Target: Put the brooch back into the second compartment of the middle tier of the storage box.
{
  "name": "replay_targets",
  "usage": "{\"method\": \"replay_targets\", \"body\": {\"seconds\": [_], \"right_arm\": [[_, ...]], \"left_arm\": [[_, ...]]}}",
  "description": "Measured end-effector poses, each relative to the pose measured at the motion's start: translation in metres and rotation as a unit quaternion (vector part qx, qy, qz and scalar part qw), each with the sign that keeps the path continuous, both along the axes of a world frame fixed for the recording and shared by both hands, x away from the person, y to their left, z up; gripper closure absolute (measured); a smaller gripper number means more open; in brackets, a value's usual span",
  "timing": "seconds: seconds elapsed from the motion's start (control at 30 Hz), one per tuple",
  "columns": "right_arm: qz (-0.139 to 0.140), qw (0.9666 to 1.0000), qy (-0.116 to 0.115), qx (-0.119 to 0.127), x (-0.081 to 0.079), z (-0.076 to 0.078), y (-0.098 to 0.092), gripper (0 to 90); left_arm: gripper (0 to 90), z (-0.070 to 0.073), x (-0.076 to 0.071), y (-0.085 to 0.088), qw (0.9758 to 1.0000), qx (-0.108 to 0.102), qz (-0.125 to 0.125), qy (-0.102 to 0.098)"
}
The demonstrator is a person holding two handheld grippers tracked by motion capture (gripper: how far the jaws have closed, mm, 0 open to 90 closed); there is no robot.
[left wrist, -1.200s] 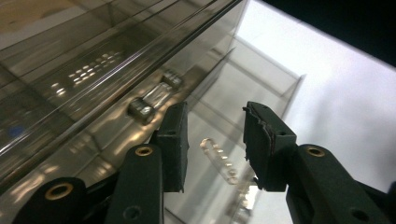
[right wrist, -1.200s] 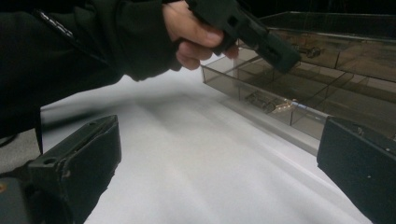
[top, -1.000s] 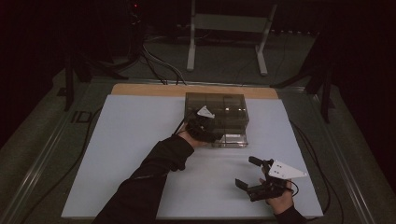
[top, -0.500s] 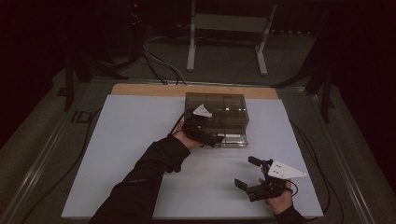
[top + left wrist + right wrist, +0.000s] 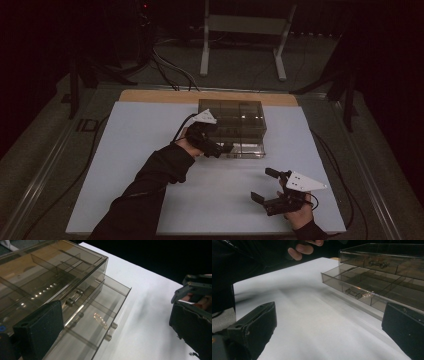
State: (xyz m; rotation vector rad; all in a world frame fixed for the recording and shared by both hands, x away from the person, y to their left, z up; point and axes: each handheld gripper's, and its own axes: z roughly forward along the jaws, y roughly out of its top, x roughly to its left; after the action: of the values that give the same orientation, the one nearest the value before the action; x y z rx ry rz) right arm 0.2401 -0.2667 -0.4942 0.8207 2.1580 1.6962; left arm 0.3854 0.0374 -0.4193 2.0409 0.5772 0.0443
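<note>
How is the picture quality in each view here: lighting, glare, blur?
High view: dim, dark surroundings, only the white table lit. Left gripper view: lamp glints on the clear drawer box, near jaws soft. Right gripper view: table streaky and blurred, pulled-out drawer fairly sharp.

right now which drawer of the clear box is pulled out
The lower drawer: it juts out from the clear box over the table, while the upper drawer sits flush, closed.

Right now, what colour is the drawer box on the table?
The drawer box is see-through smoky brown-grey plastic, clearest in the left gripper view.
</note>
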Motion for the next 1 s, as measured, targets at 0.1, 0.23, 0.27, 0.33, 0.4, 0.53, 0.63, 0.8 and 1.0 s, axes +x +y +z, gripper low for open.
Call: {"method": "replay_targets", "body": {"seconds": [0.1,0.23,0.27,0.33,0.4,0.53,0.63,0.8,1.0], "right_arm": [[0.003,1.0000,-0.001,-0.001,0.000,0.000,0.002,0.0],[0.004,1.0000,0.000,-0.001,0.001,0.000,0.003,0.0],[0.005,1.0000,0.000,-0.003,0.001,0.000,0.003,0.0],[0.005,1.0000,0.002,-0.004,0.001,-0.001,0.003,0.0],[0.004,1.0000,-0.001,-0.001,0.001,0.000,0.003,0.0],[0.005,1.0000,0.001,-0.003,0.001,-0.001,0.003,0.0],[0.004,1.0000,0.000,-0.002,0.001,0.000,0.003,0.0],[0.004,1.0000,0.000,-0.002,0.001,0.000,0.004,0.0],[0.004,1.0000,0.001,-0.001,0.002,0.000,0.005,0.0]], "left_arm": [[0.1,0.001,-0.002,0.008,1.0000,0.001,0.000,-0.002],[0.0,0.001,-0.005,0.017,0.9996,0.019,0.015,-0.012],[0.1,0.001,-0.006,0.020,0.9996,0.018,0.017,-0.016],[0.1,0.001,-0.006,0.026,0.9997,0.008,0.020,-0.012],[0.1,0.001,-0.007,0.031,0.9995,0.006,0.028,-0.012],[0.1,-0.001,-0.010,0.042,0.9990,0.013,0.038,-0.019],[0.1,-0.003,-0.012,0.051,0.9990,0.004,0.041,-0.019],[0.1,-0.003,-0.017,0.065,0.9984,0.008,0.051,-0.023],[0.1,-0.005,-0.023,0.081,0.9978,0.006,0.063,-0.023]]}}
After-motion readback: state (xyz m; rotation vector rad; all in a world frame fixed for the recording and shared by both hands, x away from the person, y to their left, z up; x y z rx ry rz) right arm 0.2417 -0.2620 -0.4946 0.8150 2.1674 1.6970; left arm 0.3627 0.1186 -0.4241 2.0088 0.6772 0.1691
